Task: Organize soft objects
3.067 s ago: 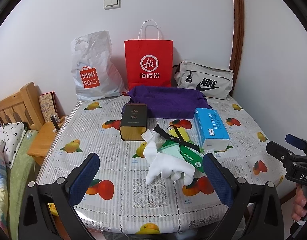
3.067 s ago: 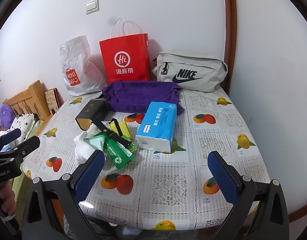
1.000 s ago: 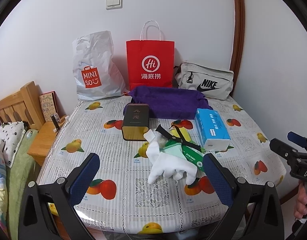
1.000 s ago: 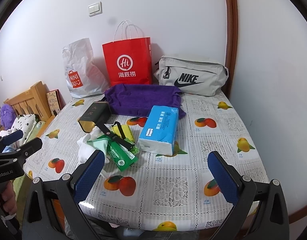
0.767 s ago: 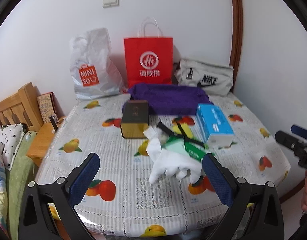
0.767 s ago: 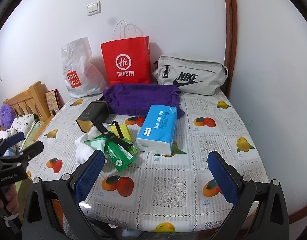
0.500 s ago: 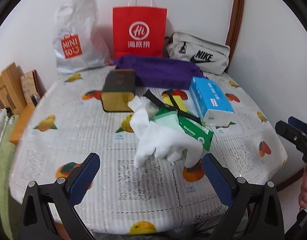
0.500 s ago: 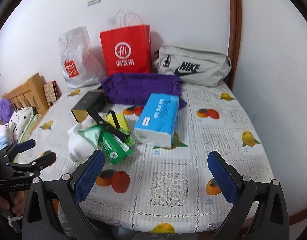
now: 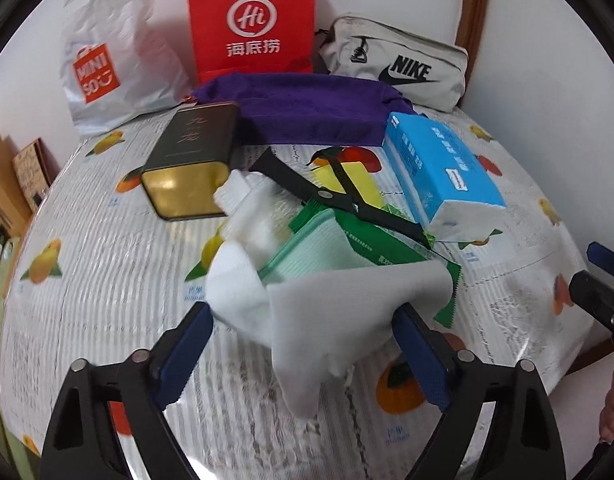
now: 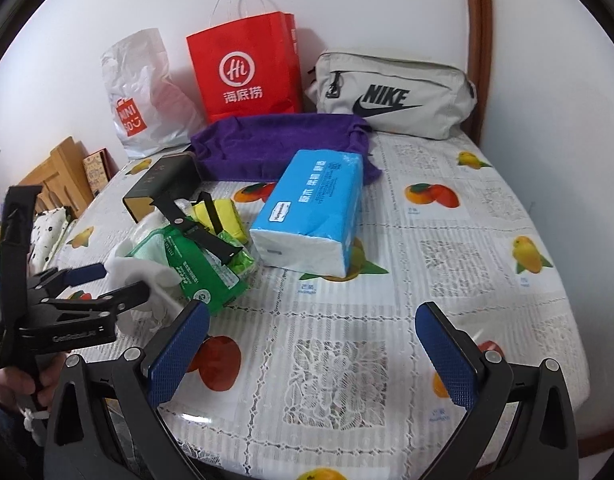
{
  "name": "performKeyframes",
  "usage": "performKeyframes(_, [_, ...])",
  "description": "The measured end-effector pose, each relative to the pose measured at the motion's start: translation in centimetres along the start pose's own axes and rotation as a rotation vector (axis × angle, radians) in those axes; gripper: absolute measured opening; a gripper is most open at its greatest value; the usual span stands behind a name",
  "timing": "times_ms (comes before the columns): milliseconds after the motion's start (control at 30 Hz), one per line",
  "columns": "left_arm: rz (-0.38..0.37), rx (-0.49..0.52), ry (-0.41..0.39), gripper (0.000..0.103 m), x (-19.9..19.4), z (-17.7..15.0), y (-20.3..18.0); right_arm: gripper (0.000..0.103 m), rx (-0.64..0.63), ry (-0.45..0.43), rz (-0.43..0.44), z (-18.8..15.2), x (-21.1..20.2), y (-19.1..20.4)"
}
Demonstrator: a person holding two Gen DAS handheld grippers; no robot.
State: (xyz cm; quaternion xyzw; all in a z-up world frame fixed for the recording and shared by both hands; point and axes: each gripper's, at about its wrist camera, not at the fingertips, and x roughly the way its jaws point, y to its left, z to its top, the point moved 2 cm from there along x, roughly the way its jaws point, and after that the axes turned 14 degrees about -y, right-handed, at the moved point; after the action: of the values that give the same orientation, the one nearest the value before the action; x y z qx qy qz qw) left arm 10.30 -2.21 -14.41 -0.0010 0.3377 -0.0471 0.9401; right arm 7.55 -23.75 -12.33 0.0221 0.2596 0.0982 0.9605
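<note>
White cloth point(image 9: 327, 300) lies crumpled at tabletop point(image 9: 107, 264) centre, draped over a green packet point(image 9: 371, 248). Left tongs point(image 9: 303, 344) straddle the cloth's near edge, jaws closing, cloth between them; whether the pads press it yet I cannot tell. Black strap point(image 9: 335, 200) crosses the packet at 12 o'clock from the cloth; dark tin point(image 9: 191, 160) at 11 o'clock; blue tissue pack point(image 9: 439, 168) at 2 o'clock; purple towel point(image 9: 307, 108) behind at 12 o'clock. Right tongs point(image 10: 311, 352) spread wide over bare tabletop, holding nothing.
</note>
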Motion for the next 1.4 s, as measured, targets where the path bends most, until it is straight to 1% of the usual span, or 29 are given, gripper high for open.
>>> performKeyframes(33, [-0.011,0.001,0.007,0.069,0.3,0.0,0.0,0.102,-0.002,0.005,0.007,-0.1,0.3,0.1])
performKeyframes(67, [-0.026,-0.006,0.015,0.055,0.5,0.0,0.1,0.102,-0.006,0.011,0.017,-0.2,0.8,0.2])
performKeyframes(100, [-0.043,-0.012,0.019,0.043,0.6,0.1,0.3,0.102,-0.009,0.017,0.026,-0.3,1.1,0.4])
performKeyframes(133, [-0.058,-0.018,0.019,0.038,0.6,0.1,0.4,0.102,-0.013,0.021,0.036,-0.4,1.4,0.6])
performKeyframes(200, [-0.081,-0.014,0.008,0.020,0.1,0.1,0.7,0.102,-0.023,0.025,0.057,-0.5,2.1,1.0])
performKeyframes(300, [-0.062,0.012,-0.005,0.014,-0.8,0.3,1.3,0.102,-0.042,0.011,0.121,-0.2,2.7,1.9])
performKeyframes(400, [-0.031,0.024,-0.024,0.014,-1.6,0.9,2.1,0.101,-0.083,-0.022,0.183,0.9,3.4,3.2])
performKeyframes(533, [-0.013,0.004,-0.030,0.014,-1.7,1.5,3.6,0.099,-0.174,-0.066,0.206,2.5,4.7,5.5])
performKeyframes(567, [-0.009,-0.007,-0.029,0.014,-1.6,1.5,4.2,0.097,-0.197,-0.065,0.208,2.7,5.2,6.1])
performKeyframes(600, [-0.007,-0.014,-0.029,0.013,-1.6,1.6,4.7,0.093,-0.214,-0.059,0.209,2.8,5.7,6.7])
performKeyframes(767, [0.001,-0.065,-0.031,0.013,-1.5,1.8,7.5,0.082,-0.241,0.006,0.241,2.9,8.3,8.5])
performKeyframes(867, [-0.019,-0.102,-0.016,0.013,-0.8,1.6,8.9,0.081,-0.261,0.024,0.262,3.0,9.5,9.7])
performKeyframes(933, [-0.008,-0.115,-0.003,0.013,0.1,1.3,9.7,0.080,-0.280,0.028,0.273,3.0,10.0,10.5])
performKeyframes(1067, [-0.036,-0.164,0.008,0.013,1.0,0.8,11.0,0.073,-0.321,0.070,0.269,2.7,12.1,11.8])
performKeyframes(1133, [-0.053,-0.182,0.012,0.013,1.4,0.8,11.4,0.068,-0.311,0.121,0.262,2.3,13.3,12.0])
performKeyframes(1233, [-0.060,-0.188,0.016,0.013,1.9,0.8,11.7,0.059,-0.260,0.170,0.292,2.2,14.6,11.9])
performKeyframes(1300, [-0.067,-0.198,0.021,0.013,2.2,0.7,12.0,0.040,-0.249,0.187,0.311,2.4,14.7,11.8])
performKeyframes(1400, [-0.083,-0.217,0.030,0.013,2.7,0.4,12.5,0.028,-0.249,0.202,0.314,2.8,14.6,11.7])
